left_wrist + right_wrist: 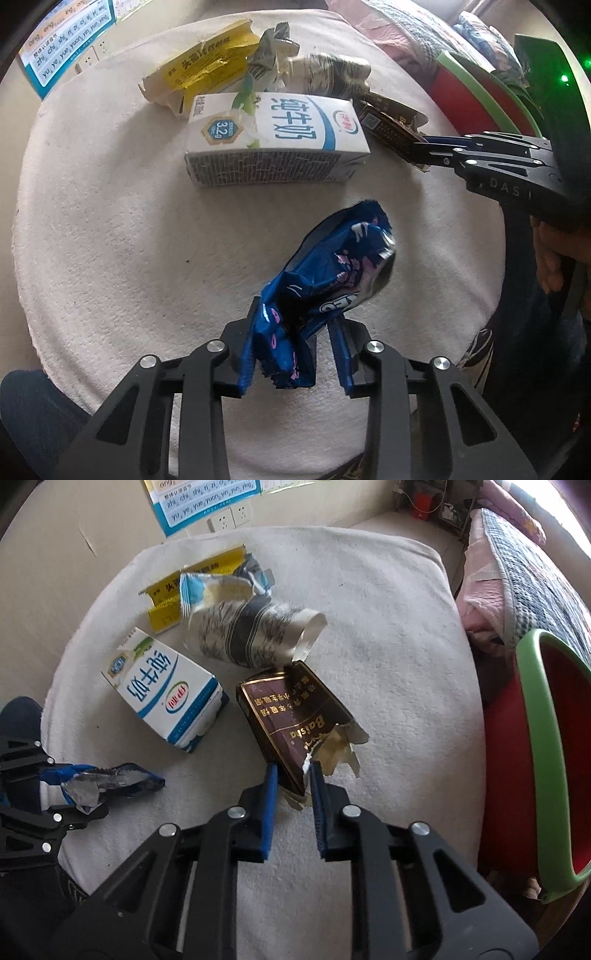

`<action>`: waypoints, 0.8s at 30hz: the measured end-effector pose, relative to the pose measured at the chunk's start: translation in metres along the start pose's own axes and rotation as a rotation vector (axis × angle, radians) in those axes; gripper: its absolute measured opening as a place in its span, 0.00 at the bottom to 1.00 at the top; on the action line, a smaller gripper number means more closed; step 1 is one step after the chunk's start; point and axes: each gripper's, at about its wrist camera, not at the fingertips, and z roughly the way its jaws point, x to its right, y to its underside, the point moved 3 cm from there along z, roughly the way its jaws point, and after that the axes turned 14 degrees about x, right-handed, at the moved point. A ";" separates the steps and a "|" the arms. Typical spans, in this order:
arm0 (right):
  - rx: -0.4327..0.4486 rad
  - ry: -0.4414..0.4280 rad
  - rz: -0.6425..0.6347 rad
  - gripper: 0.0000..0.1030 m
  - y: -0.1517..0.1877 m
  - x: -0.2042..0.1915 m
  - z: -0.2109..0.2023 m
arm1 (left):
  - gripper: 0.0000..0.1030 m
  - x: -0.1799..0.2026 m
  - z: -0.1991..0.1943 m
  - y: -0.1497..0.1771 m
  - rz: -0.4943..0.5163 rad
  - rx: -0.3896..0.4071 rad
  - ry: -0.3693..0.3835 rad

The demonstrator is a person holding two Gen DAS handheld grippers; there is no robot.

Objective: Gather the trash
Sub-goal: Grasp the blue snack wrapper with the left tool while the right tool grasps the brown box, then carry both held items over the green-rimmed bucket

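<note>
My left gripper (295, 354) is shut on a crumpled blue snack wrapper (332, 273) and holds it above the white cloth-covered table (110, 258). It also shows in the right wrist view (110, 781). My right gripper (291, 775) is shut on the near end of a torn dark brown cigarette pack (291, 720), also seen in the left wrist view (391, 129). A white and blue milk carton (273, 140) lies on its side at the table's middle (166, 698). A yellow torn box (207, 70) and a crumpled grey-striped wrapper (251, 631) lie behind it.
A red bin with a green rim (546, 760) stands off the table's right edge, also in the left wrist view (487, 96). A bed with a patterned blanket (517, 554) is at the far right. A wall with sockets (225, 518) and a poster is behind the table.
</note>
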 end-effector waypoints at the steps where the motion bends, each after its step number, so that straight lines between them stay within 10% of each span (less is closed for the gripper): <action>1: 0.006 -0.002 0.002 0.17 -0.001 0.000 -0.003 | 0.29 0.000 -0.002 -0.001 -0.001 0.003 0.001; 24: 0.179 -0.020 0.057 0.14 -0.020 0.006 -0.085 | 0.27 0.002 -0.074 -0.010 -0.074 0.183 -0.021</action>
